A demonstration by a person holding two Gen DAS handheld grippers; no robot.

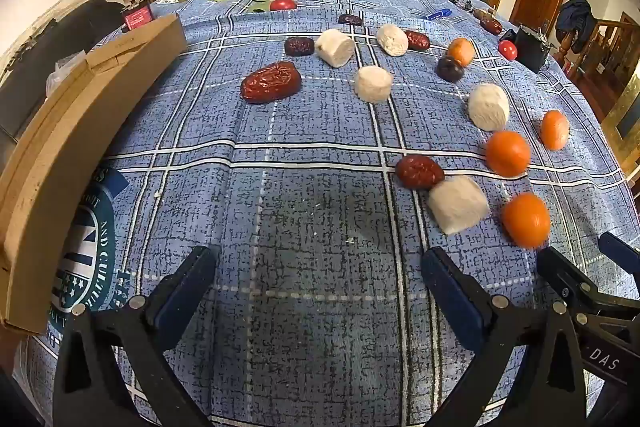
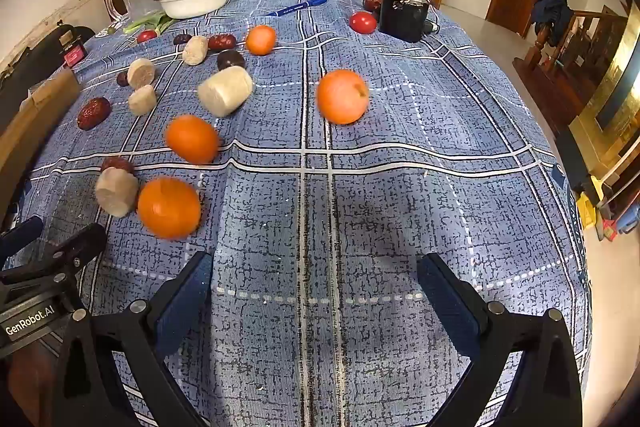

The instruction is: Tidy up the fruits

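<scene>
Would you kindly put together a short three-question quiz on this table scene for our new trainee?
1. True or false: the right gripper holds an orange.
2. Multiple choice: the blue marker pen lies on (a) the white basin, (b) the tablecloth, (c) the cardboard box.
3. In the right wrist view, what touches the left side of the nearest orange?

Key
1. False; its fingers are apart over bare tablecloth.
2. b
3. A pale cylindrical piece.

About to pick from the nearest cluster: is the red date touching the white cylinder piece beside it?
Touching. In the left wrist view the red date presses against the top edge of the white cylinder piece, with no cloth between them.
</scene>
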